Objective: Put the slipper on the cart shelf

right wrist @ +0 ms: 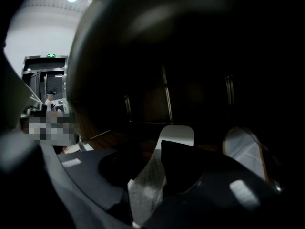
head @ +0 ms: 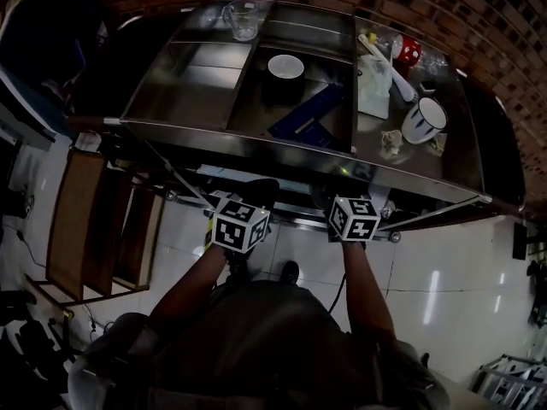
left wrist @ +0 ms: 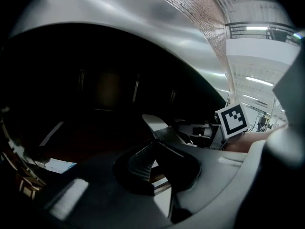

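You hold both grippers low in front of the cart (head: 299, 148). Their marker cubes (head: 239, 226) sit just below its steel top edge, and both grippers point in under it toward the dark shelf (right wrist: 109, 137).

Your right gripper (right wrist: 162, 157) is released and grasps nothing. Its ribbed pad (right wrist: 147, 185) stands clear of the dark jaw opposite, with only shadow between them. The slipper (right wrist: 245, 151), pale with a brownish edge, lies on the shelf just right of those jaws and apart from them.

Your left gripper (left wrist: 153, 149) looks released too. Its pad faces a narrow gap where a sliver of lighter surface shows through, and nothing sits between the jaws. In the left gripper view the right gripper shows off to the right, beside it and under the curved edge of the cart top.

In the head view the cart top covers the shelf, so the slipper is hidden there. On the top stand a glass (head: 243, 17), a bowl (head: 285, 67) and a mug (head: 423, 120), all well apart from both grippers.
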The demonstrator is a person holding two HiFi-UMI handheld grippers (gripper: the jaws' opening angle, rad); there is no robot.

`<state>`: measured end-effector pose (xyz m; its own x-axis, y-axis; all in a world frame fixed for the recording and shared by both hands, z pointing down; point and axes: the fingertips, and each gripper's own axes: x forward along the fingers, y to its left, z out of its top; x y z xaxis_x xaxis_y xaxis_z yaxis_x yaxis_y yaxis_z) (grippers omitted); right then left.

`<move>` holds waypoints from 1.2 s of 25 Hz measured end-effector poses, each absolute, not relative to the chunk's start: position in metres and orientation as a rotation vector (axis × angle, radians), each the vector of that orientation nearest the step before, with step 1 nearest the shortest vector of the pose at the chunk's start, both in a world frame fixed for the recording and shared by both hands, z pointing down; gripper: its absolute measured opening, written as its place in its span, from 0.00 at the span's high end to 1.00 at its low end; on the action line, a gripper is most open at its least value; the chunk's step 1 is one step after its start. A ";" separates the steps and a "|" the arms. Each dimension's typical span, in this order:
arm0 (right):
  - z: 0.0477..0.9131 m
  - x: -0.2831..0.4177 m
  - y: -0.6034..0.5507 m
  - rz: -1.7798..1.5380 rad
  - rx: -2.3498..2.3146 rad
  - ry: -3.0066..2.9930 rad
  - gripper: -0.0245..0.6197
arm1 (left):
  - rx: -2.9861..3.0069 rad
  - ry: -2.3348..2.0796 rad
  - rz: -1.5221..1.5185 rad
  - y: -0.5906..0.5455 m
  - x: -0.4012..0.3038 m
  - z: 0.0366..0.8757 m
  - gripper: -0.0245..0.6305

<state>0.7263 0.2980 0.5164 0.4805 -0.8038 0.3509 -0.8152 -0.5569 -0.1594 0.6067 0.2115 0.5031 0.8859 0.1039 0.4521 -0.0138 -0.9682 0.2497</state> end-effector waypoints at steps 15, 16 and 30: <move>0.458 0.646 0.302 0.538 2.590 -1.712 0.96 | 2.821 0.239 0.544 0.234 0.607 0.462 0.95; 0.457 0.642 0.302 0.535 2.577 -1.725 0.96 | 2.822 0.252 0.539 0.236 0.608 0.460 0.95; 0.439 0.628 0.300 0.512 2.534 -1.816 0.96 | 2.832 0.333 0.523 0.249 0.614 0.449 0.95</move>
<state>0.6284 0.3000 0.4385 0.2868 -0.9248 0.2499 -0.9193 -0.3391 -0.1999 0.6140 0.2485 0.4490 0.9099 0.2643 0.3196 0.1778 -0.9449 0.2750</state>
